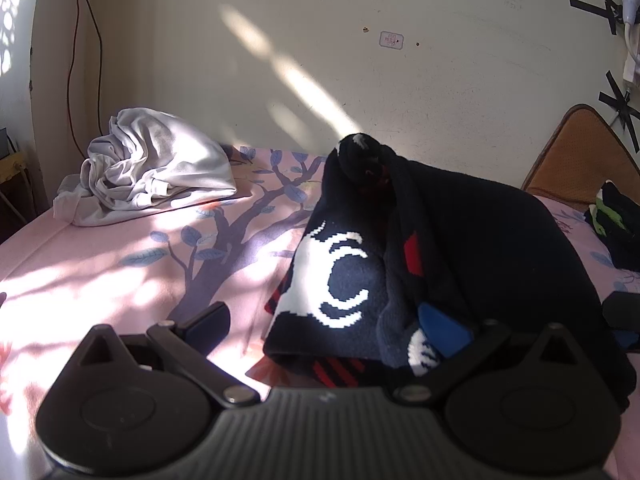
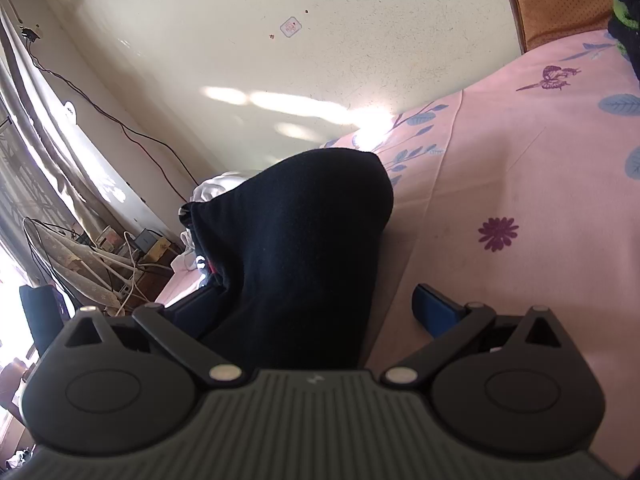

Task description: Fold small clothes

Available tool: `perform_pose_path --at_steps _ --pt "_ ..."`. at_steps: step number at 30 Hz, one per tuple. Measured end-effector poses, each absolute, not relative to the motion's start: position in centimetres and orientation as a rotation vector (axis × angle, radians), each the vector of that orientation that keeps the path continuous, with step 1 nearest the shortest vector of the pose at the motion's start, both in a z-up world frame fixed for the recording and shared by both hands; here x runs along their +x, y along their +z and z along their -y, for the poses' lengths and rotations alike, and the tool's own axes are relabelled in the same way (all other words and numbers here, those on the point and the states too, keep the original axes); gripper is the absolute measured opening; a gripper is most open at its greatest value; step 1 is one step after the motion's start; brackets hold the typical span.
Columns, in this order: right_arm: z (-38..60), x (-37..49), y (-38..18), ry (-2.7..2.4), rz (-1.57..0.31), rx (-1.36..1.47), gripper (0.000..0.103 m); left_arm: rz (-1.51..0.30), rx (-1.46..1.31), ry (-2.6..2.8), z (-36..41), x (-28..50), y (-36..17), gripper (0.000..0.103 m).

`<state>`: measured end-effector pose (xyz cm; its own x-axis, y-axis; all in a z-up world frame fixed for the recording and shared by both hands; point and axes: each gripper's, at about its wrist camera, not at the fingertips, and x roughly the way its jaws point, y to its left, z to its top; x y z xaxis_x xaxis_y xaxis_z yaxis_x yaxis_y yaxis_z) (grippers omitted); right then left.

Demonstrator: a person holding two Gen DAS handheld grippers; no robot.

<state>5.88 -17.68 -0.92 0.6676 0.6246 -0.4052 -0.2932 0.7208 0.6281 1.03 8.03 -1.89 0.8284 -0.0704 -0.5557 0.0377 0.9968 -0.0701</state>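
The left gripper (image 1: 326, 330) has its jaws spread, and the dark knitted garment (image 1: 460, 240) lies humped on the pink bedsheet (image 1: 100, 272) ahead, bunched against the right-hand finger, probably mid-fold. The right gripper (image 2: 316, 304) also gapes, straddling the cloth loosely. The wall sticker (image 1: 391, 41) bears unreadable writing.

pink bed (image 1: 100, 264), dark sweater (image 1: 460, 240), white garment (image 1: 160, 164)

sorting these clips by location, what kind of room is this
Most likely a bedroom in a home: a bed with a pink floral bedsheet, a padded brown headboard against the wall, and clothes lying on it, including a crumpled white garment and a dark knit sweater.
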Motion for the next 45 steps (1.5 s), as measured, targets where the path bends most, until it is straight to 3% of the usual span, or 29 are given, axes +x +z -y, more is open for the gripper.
perform_pose_path --at_steps 27,45 --pt "18.2 5.7 -1.0 0.576 -0.644 0.573 0.103 -0.513 -0.097 -0.104 -8.9 -0.3 -1.5 0.103" --pt "18.1 5.6 -1.1 0.567 -0.649 0.565 0.102 -0.561 -0.163 -0.180 -9.5 0.2 -1.9 0.103"
